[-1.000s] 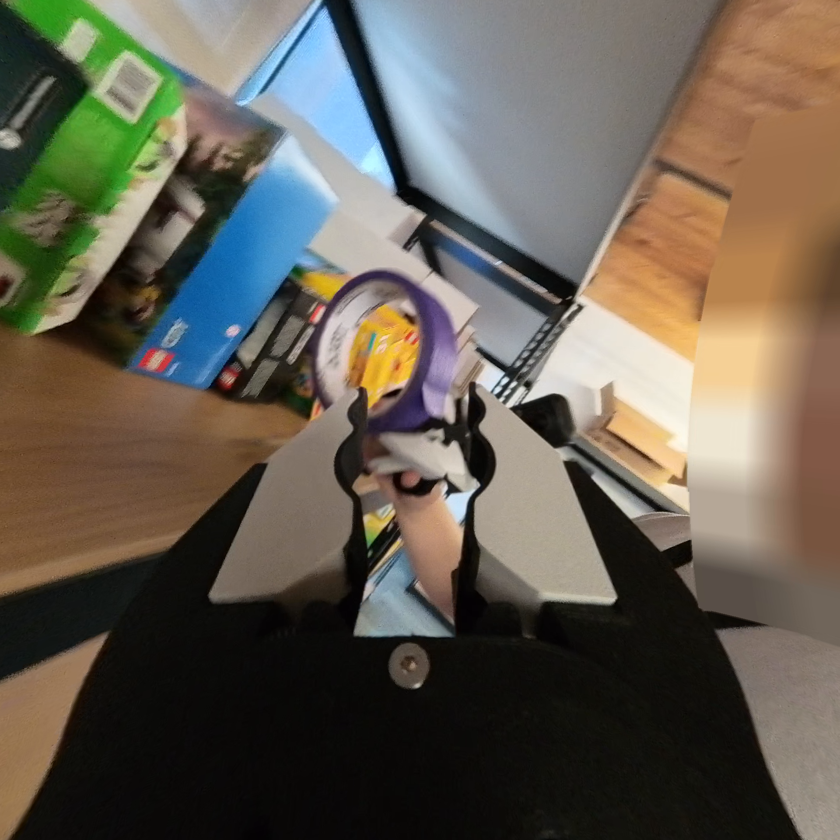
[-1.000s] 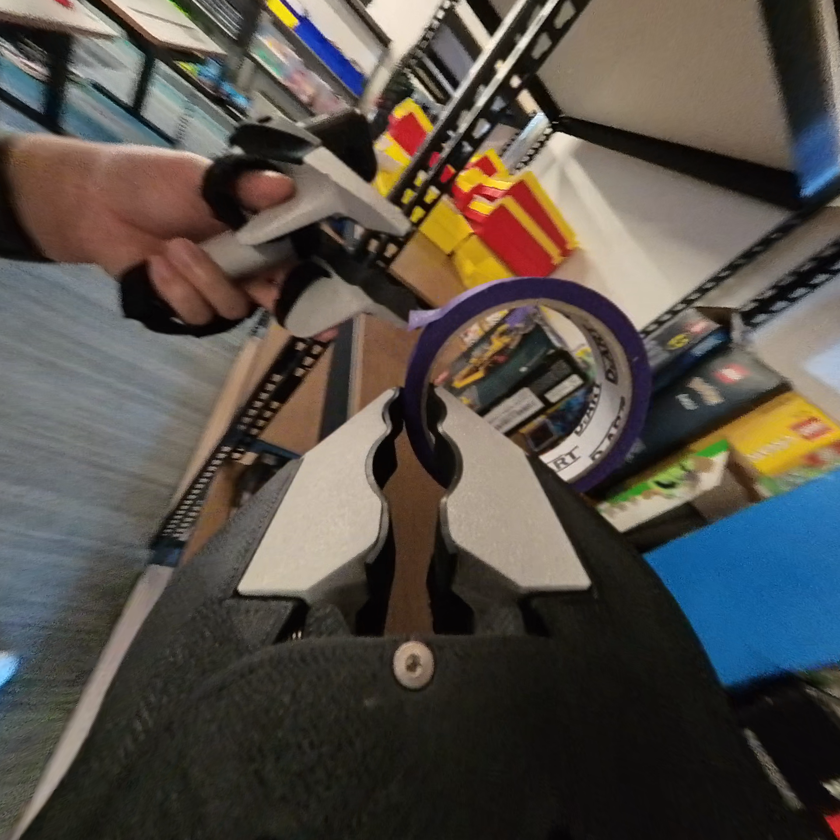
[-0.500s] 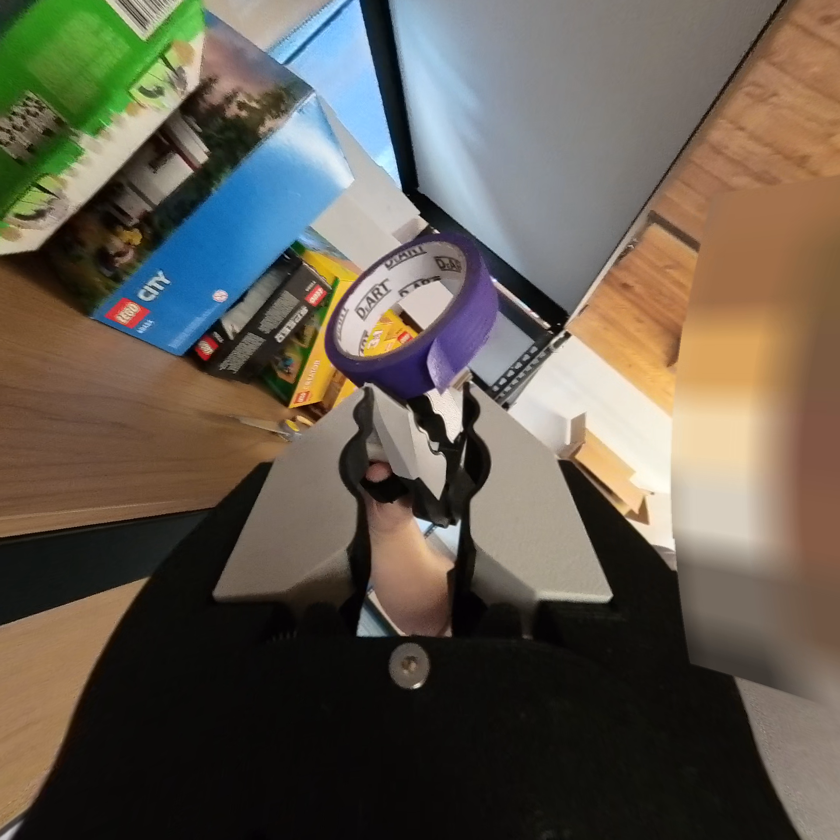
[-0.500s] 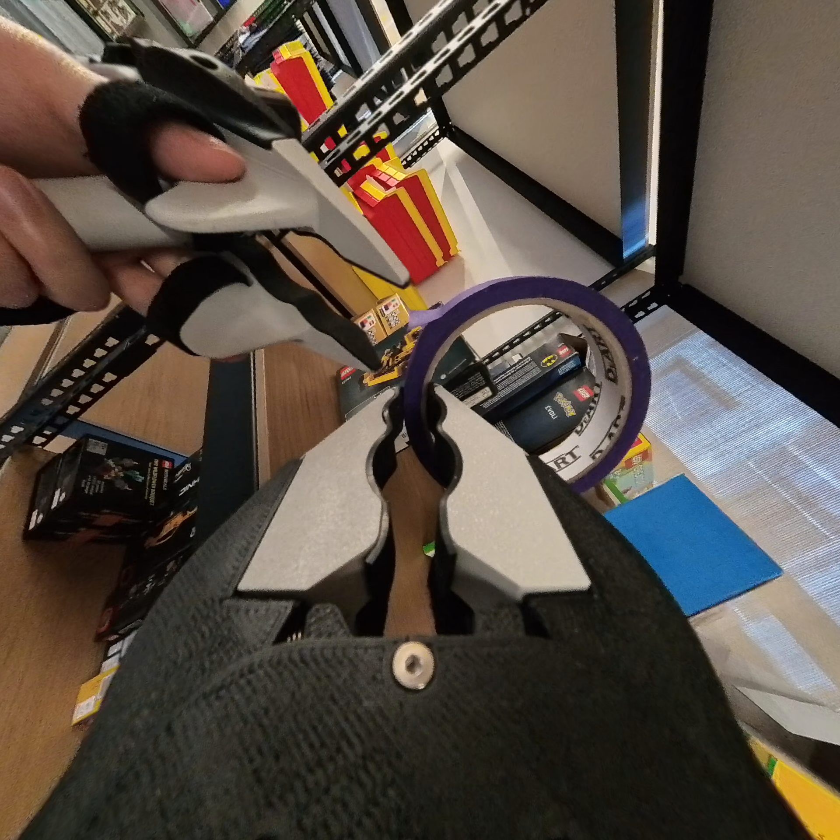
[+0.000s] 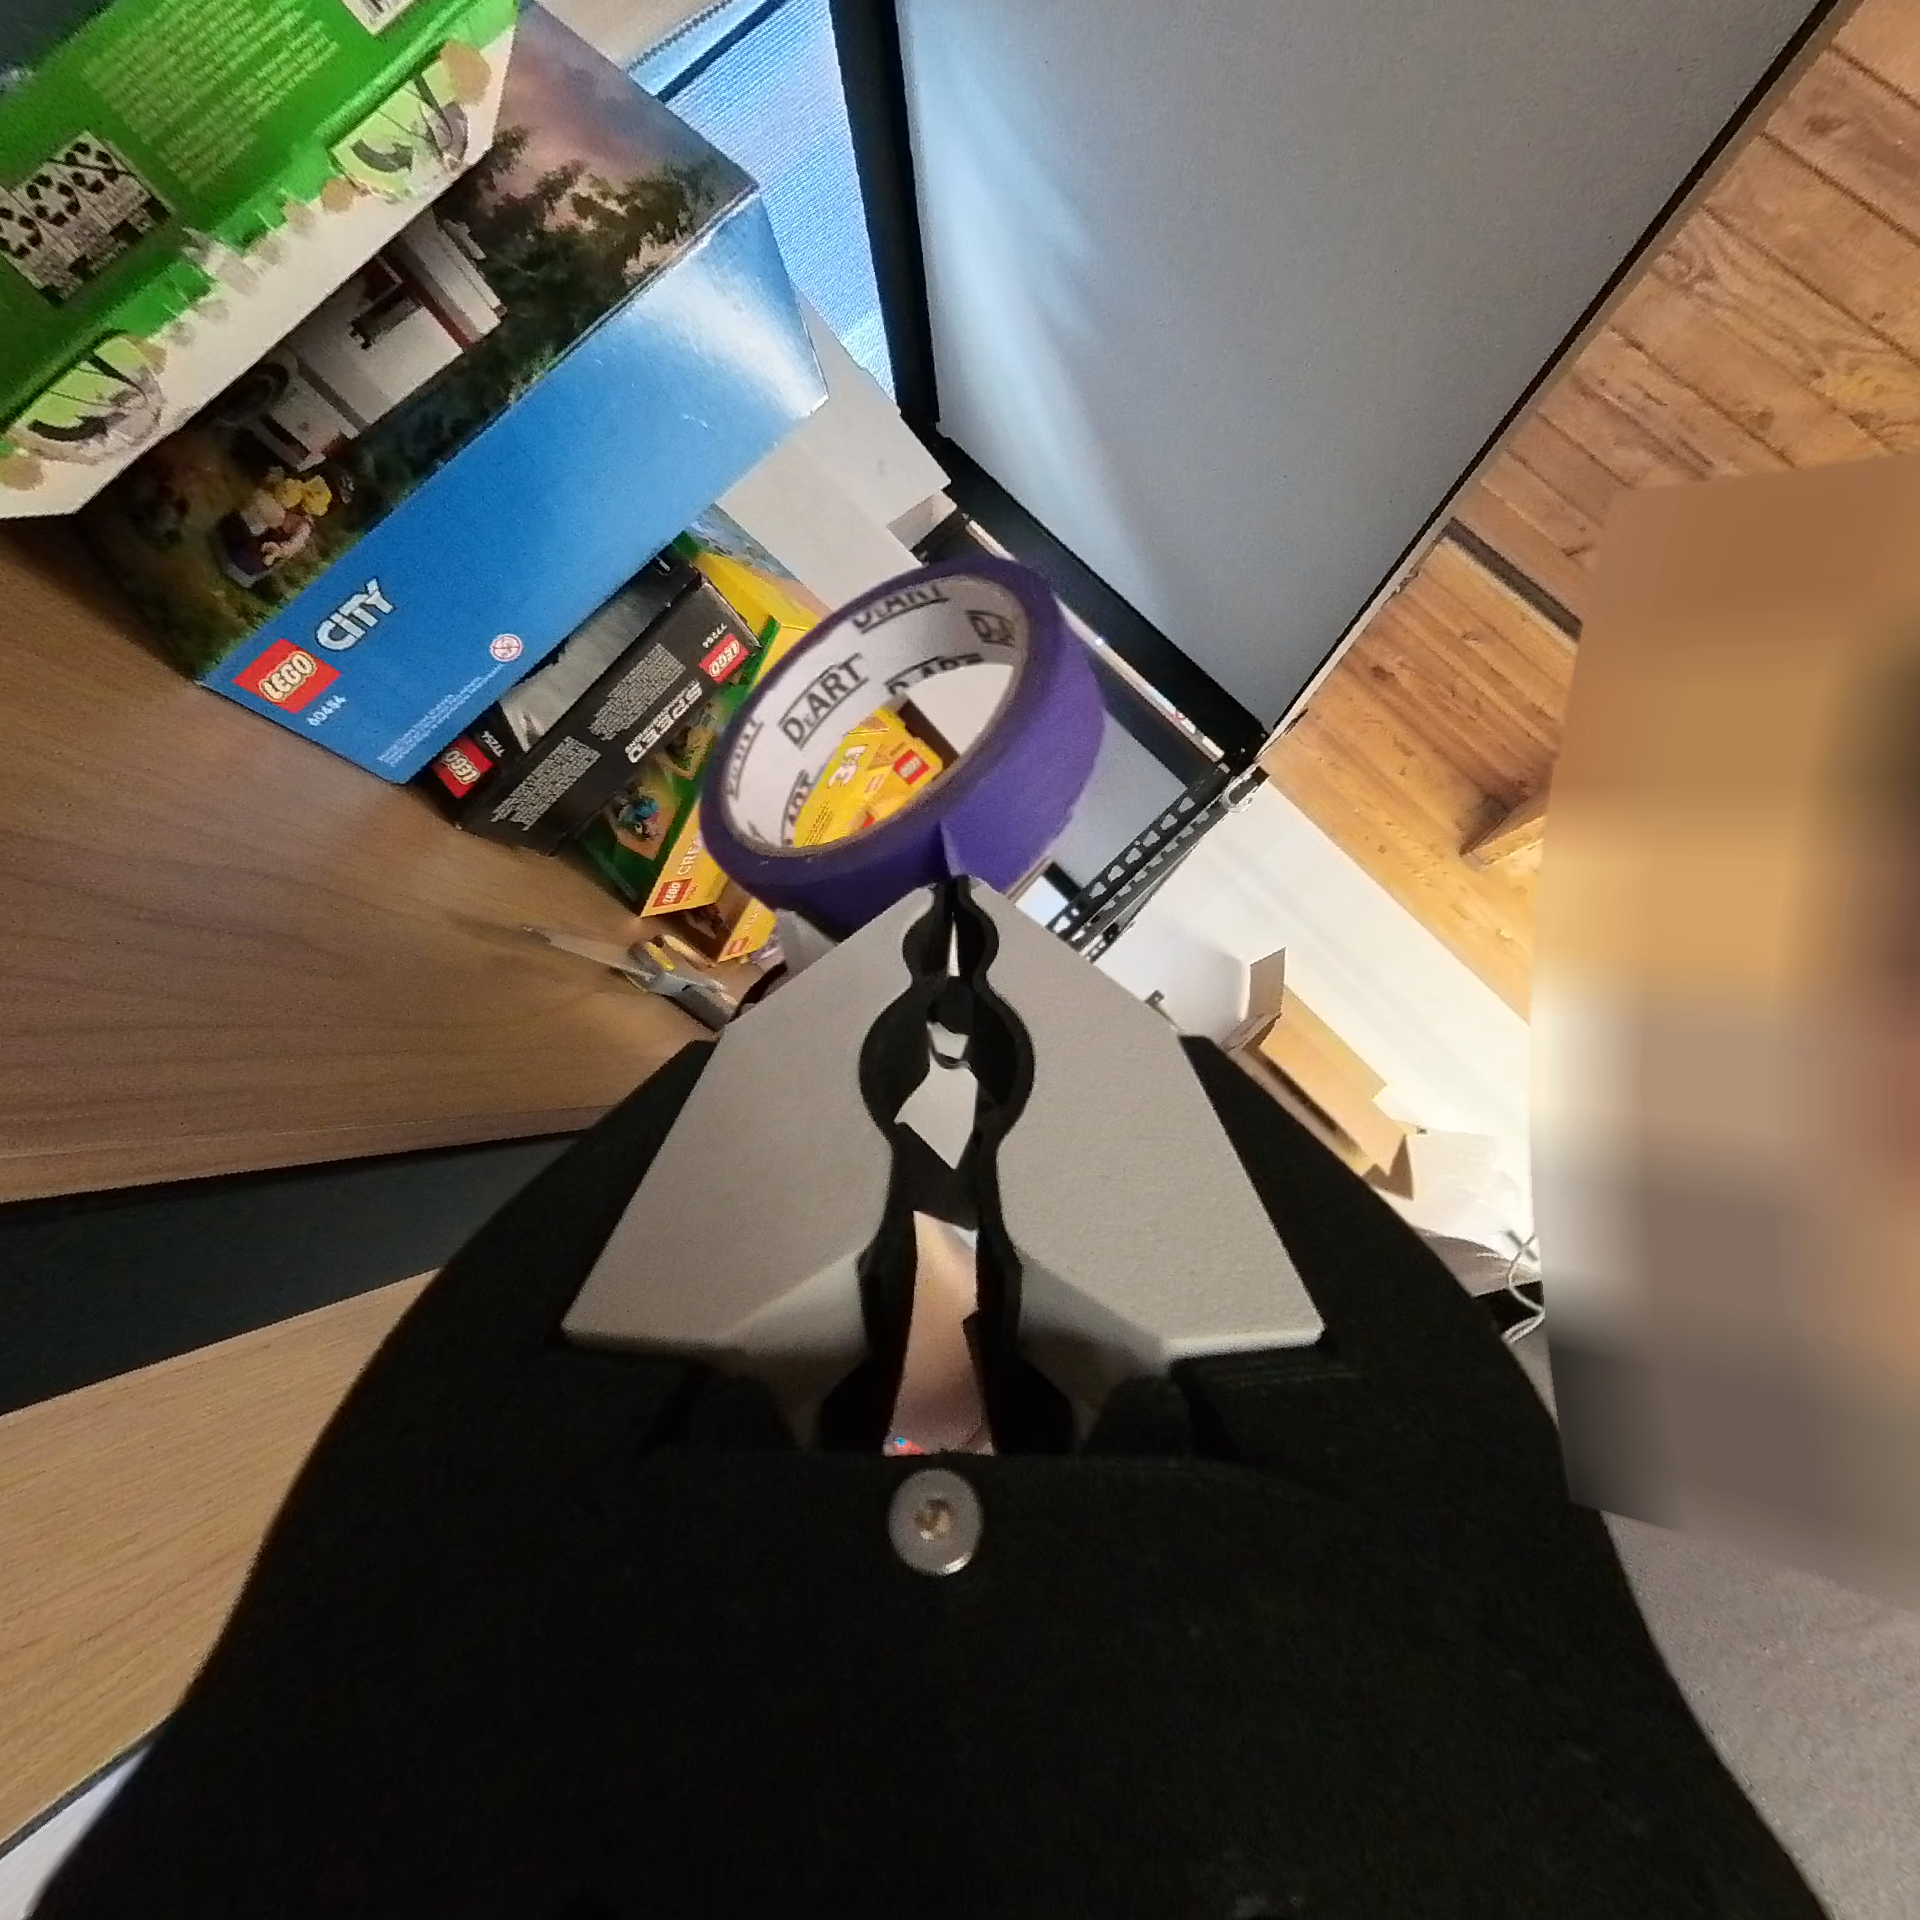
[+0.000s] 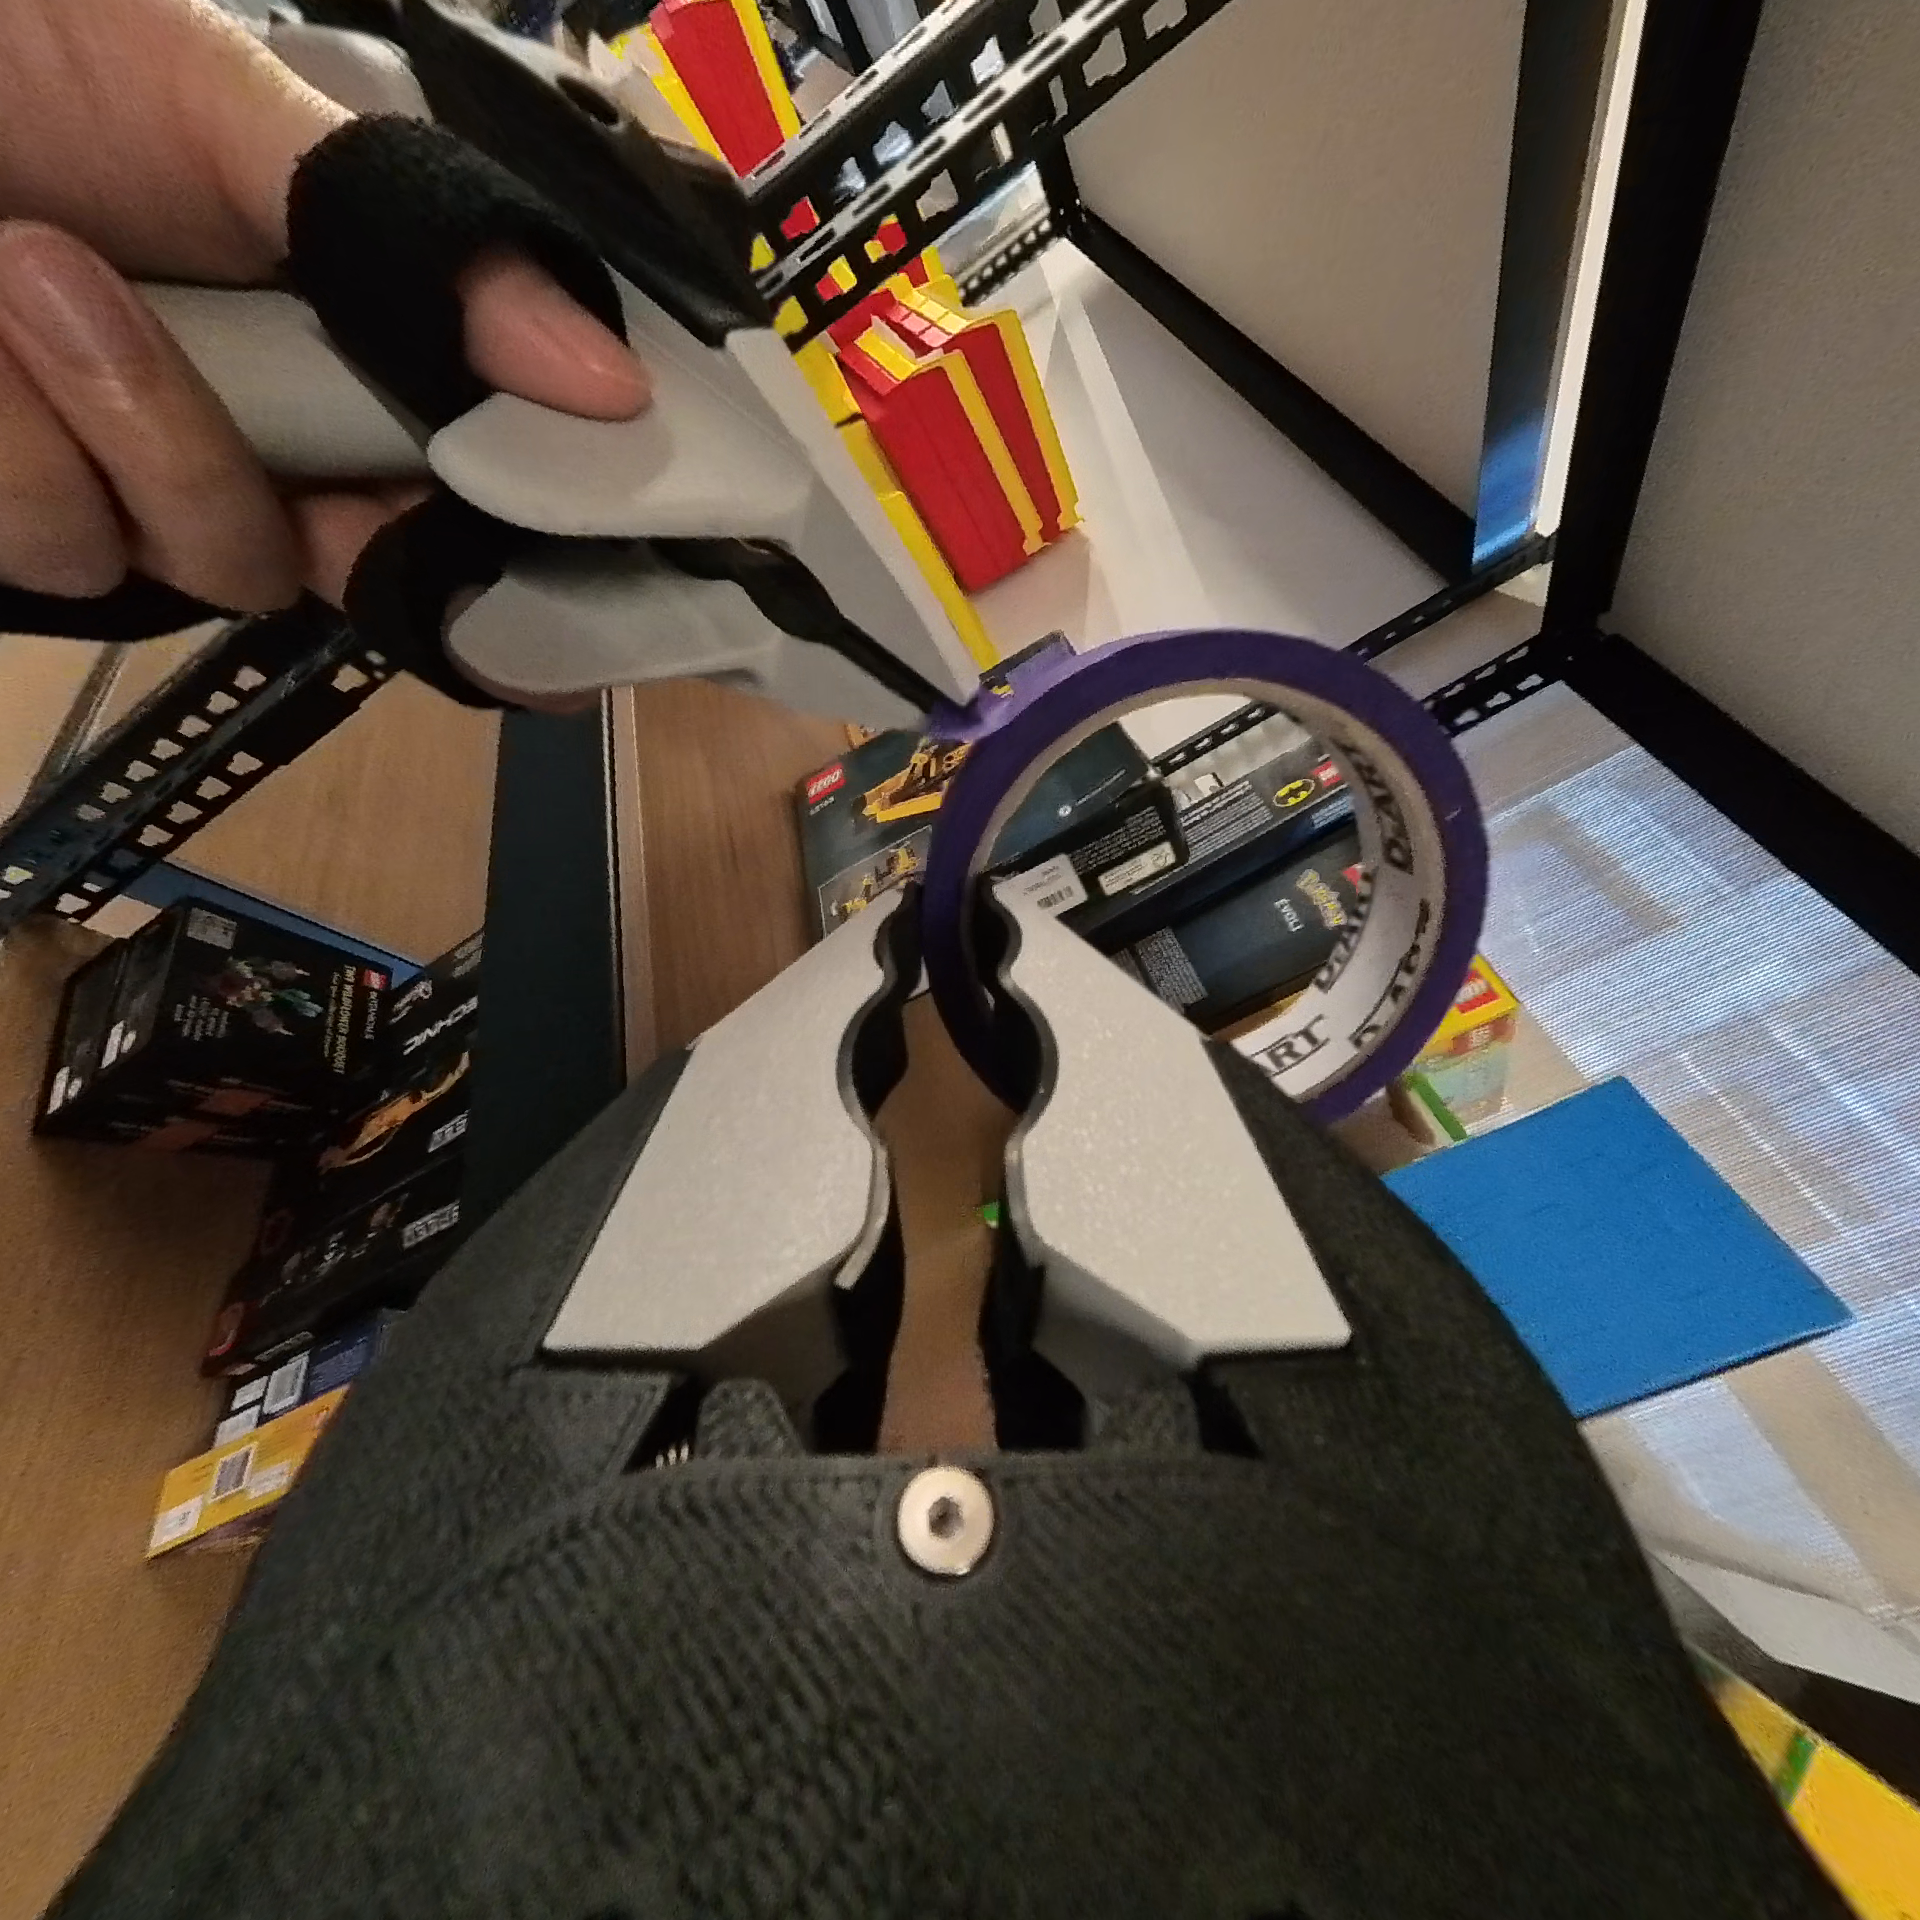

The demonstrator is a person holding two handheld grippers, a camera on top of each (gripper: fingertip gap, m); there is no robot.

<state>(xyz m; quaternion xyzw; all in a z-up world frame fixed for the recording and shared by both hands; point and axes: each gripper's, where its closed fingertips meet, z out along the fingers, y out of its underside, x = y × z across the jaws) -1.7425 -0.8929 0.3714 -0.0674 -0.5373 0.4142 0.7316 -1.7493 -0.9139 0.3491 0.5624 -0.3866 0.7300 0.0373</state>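
Observation:
A roll of purple tape with a white printed core is held in the air between both grippers. My right gripper is shut on the roll's wall, one finger inside the ring and one outside. My left gripper is shut, its tips pinching the loose tape end at the roll's edge. It also shows in the right wrist view, held by a hand at the upper left, with its tips on the small purple tab.
Toy boxes lie on a wooden shelf: a blue box, a green one, black ones. A black metal rack holds red-and-yellow boxes. A blue box lies at the right. The tips of both grippers are at nearly the same place.
My left gripper was open near the roll and has shut on the loose tape end. My right gripper has kept its hold and both views have swung toward the shelves.

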